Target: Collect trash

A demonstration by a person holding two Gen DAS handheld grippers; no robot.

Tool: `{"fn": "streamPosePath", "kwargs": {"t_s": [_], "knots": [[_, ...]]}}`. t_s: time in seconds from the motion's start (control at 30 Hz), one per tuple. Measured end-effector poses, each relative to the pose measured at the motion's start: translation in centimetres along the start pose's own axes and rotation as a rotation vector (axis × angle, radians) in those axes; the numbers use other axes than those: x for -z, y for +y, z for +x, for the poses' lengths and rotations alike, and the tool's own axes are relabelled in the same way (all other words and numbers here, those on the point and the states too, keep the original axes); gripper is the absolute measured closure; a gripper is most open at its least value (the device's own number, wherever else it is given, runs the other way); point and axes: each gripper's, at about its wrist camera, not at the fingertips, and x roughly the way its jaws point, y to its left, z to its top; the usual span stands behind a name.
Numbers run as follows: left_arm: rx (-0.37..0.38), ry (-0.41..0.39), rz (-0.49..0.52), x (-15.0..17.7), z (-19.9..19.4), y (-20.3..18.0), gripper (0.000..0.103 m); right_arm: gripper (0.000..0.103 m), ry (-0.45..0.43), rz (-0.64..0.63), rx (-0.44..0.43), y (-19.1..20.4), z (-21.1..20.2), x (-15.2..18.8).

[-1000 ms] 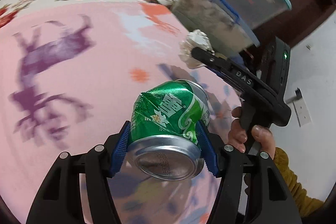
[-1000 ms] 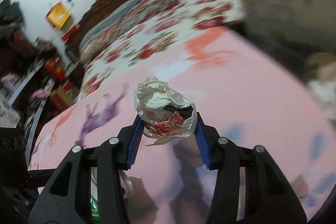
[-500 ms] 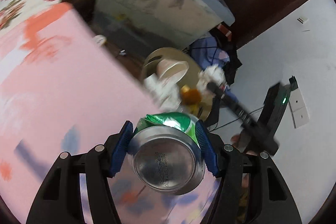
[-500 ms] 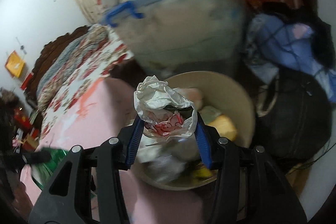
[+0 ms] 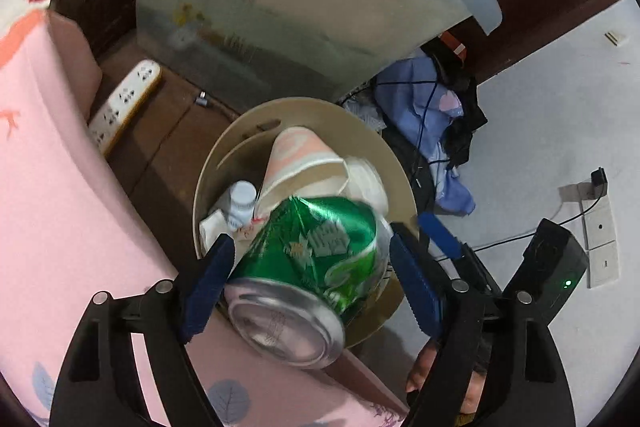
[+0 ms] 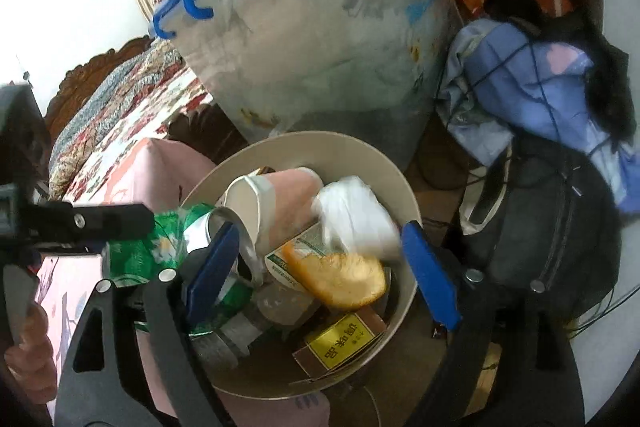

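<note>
The left gripper (image 5: 310, 277) has its blue pads spread apart, and the dented green metal can (image 5: 308, 267) sits loose between them, low in the middle of the frame, over the round beige trash bin (image 5: 394, 163). The right gripper (image 6: 320, 267) is wide open and holds nothing. A white crumpled paper ball (image 6: 356, 219) is blurry in the middle of the frame, over the bin, next to a pink paper cup (image 6: 276, 195) and an orange peel (image 6: 340, 279).
</note>
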Motion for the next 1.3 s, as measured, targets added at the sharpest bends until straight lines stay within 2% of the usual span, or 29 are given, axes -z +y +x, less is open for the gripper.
{"fn": "streamPosePath", "kwargs": {"t_s": [0.27, 0.4, 0.47, 0.63, 0.67, 0.87, 1.03, 1.17, 1.3], "knots": [[0.041, -0.086, -0.021, 2.0, -5.4, 1.1, 0.025, 0.020, -0.104, 0.043, -0.003, 0.1, -4.9, 1.0], [0.055, -0.134, -0.003, 5.2, -8.9, 1.0, 0.023, 0.020, -0.127, 0.105, -0.062, 1.0, -8.6, 3.1], [0.039, -0.150, 0.019, 7.3, -10.2, 0.9, 0.022, 0.020, -0.135, 0.124, -0.093, 1.8, -10.2, 4.5], [-0.083, -0.211, 0.090, 13.7, -13.6, 1.0, 0.018, 0.020, -0.132, 0.165, -0.156, 4.9, -13.4, 9.4], [-0.135, -0.233, 0.111, 15.4, -14.5, 0.9, 0.017, 0.020, -0.137, 0.179, -0.160, 5.6, -14.2, 10.6], [-0.331, -0.316, 0.188, 21.9, -18.1, 0.9, 0.009, 0.019, -0.166, 0.233, -0.137, 8.9, -17.7, 15.9], [-0.400, -0.353, 0.191, 25.4, -21.0, 1.7, 0.009, 0.014, -0.172, 0.193, -0.129, 11.9, -20.5, 18.3], [-0.456, -0.396, 0.213, 27.5, -23.2, 1.4, 0.009, 0.007, -0.210, 0.168, -0.127, 13.9, -23.4, 19.5], [-0.494, -0.451, 0.232, 29.7, -25.5, 1.0, 0.009, 0.005, -0.259, 0.152, -0.123, 15.6, -26.1, 20.3]]}}
